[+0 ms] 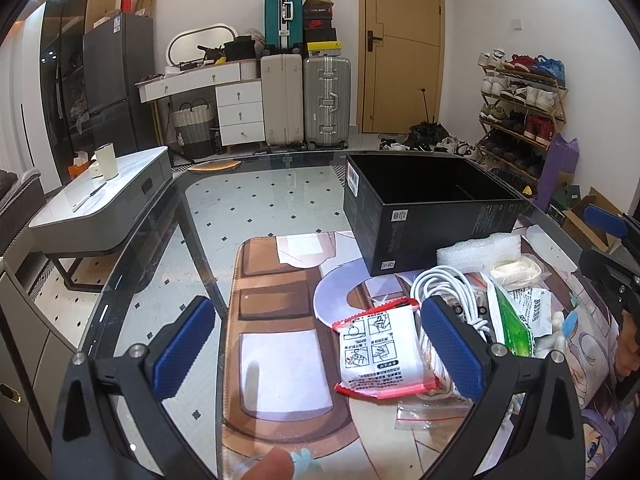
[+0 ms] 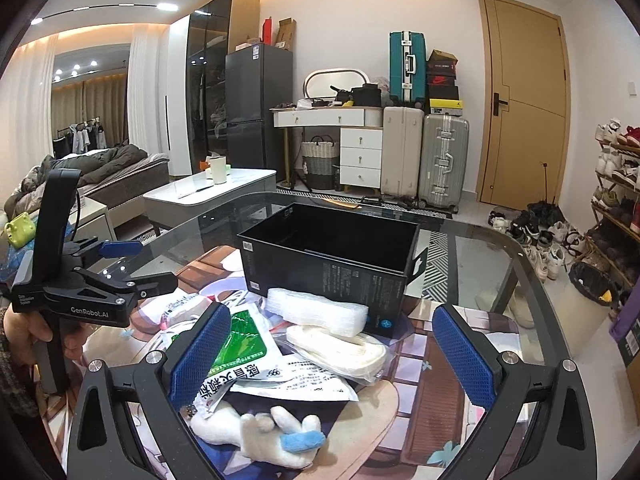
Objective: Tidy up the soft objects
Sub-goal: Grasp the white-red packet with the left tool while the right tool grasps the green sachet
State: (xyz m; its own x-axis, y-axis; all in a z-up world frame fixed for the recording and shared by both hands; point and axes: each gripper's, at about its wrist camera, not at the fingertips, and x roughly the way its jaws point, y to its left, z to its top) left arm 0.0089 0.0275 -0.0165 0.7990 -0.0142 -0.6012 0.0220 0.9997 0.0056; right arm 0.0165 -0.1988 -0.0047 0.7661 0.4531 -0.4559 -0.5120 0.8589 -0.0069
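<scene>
A pile of soft items lies on the printed mat in front of an open black box (image 1: pixel 428 208) (image 2: pixel 332 256). In the left wrist view my left gripper (image 1: pixel 316 312) stands open over the mat, its right pad beside a red-edged white packet (image 1: pixel 380 352) and a coiled white cable (image 1: pixel 444 284). My right gripper (image 2: pixel 332 314) hangs open above a green-and-white packet (image 2: pixel 236 344), a bagged white cloth (image 2: pixel 340 350) and a foam sheet (image 2: pixel 316 310). A white plush toy (image 2: pixel 260 436) with a blue tip lies under it. Neither gripper holds anything.
The mat covers a glass table (image 1: pixel 256 200) with rounded edges. A small clear zip bag (image 1: pixel 428 412) lies near the front. A hand (image 2: pixel 20 328) holds the left gripper (image 2: pixel 158 264) at the left. A grey coffee table (image 1: pixel 104 200), suitcases (image 1: pixel 326 100) and a shoe rack (image 1: pixel 520 108) stand beyond.
</scene>
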